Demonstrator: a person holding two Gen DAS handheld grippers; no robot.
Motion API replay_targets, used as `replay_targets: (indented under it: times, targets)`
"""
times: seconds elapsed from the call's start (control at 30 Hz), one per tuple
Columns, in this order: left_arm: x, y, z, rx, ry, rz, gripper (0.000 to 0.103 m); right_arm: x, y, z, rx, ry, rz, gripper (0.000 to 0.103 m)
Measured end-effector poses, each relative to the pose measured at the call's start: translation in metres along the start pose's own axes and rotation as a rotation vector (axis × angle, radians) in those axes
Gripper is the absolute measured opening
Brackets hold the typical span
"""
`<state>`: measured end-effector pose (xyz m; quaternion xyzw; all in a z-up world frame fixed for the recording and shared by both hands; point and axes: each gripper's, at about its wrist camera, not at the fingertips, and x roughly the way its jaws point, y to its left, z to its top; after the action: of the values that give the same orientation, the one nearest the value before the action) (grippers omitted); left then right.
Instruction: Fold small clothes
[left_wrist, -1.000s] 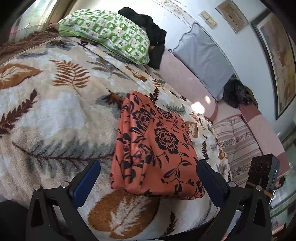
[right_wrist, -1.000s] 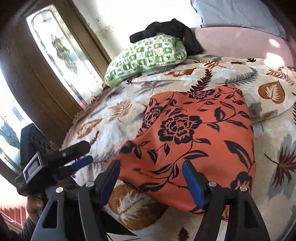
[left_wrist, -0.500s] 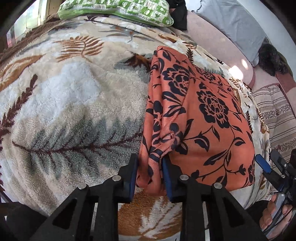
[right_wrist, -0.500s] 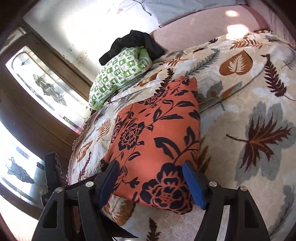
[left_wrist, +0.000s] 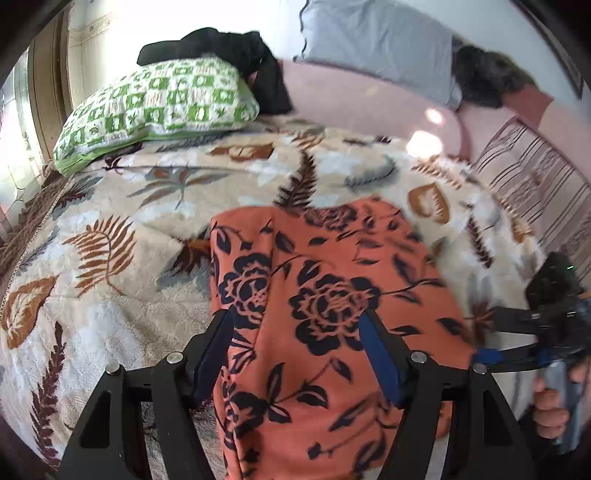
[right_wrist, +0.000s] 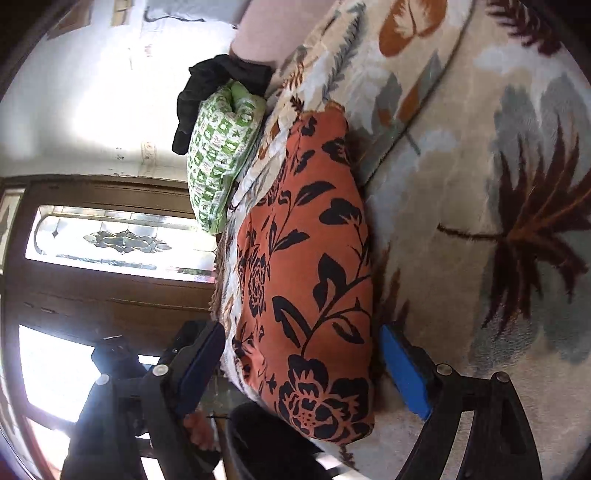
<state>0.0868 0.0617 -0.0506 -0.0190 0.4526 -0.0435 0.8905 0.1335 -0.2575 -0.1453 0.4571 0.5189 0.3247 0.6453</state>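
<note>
The folded orange floral garment (left_wrist: 325, 302) lies at the bed's (left_wrist: 110, 295) near edge, its lower end cut off. Both the left hand-held gripper (left_wrist: 299, 354) and the right hand-held gripper (right_wrist: 303, 365) have just been opening and straddle it, released, the cloth between their jaws.

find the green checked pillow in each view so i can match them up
Left wrist: green checked pillow, upper left, on the far end of the bed.
Right wrist: the pillow sits left of centre, upper half, turned on end.
Shared landmark: the black garment lying against the pillow.
</note>
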Motion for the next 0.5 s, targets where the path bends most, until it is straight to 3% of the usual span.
replay_targets:
  times: [0.07, 0.1, 0.17, 0.23, 0.3, 0.37, 0.4, 0.47, 0.5]
  targets:
    - [0.037, 0.009, -0.010, -0.018, 0.102, 0.065, 0.072, 0.014, -0.006, 0.001, 0.032, 0.037, -0.009, 0.088]
    - [0.044, 0.016, -0.016, -0.056, 0.106, 0.044, 0.076, 0.023, -0.012, 0.000, 0.060, 0.061, -0.026, 0.086]
    - [0.042, 0.025, -0.020, -0.087, 0.086, 0.031, 0.078, 0.033, -0.007, -0.003, 0.020, 0.079, -0.096, 0.058]
    - [0.043, 0.027, -0.022, -0.084, 0.075, 0.026, 0.078, 0.028, 0.019, -0.010, -0.079, 0.023, -0.154, 0.038]
    - [0.046, 0.031, -0.024, -0.098, 0.074, 0.011, 0.081, 0.022, 0.042, -0.020, -0.170, -0.032, -0.212, 0.036]
    - [0.053, 0.032, -0.023, -0.120, 0.082, -0.015, 0.083, 0.036, 0.027, -0.026, -0.201, -0.022, -0.372, 0.036]
    - [0.053, 0.033, -0.023, -0.120, 0.072, -0.018, 0.085, 0.042, 0.007, -0.026, -0.142, 0.004, -0.353, 0.043]
    - [0.050, 0.034, -0.026, -0.121, 0.062, -0.032, 0.085, 0.027, 0.004, -0.023, -0.075, -0.016, -0.233, 0.054]
    - [0.051, 0.034, -0.026, -0.123, 0.059, -0.040, 0.085, 0.019, 0.010, -0.020, -0.072, -0.025, -0.222, 0.070]
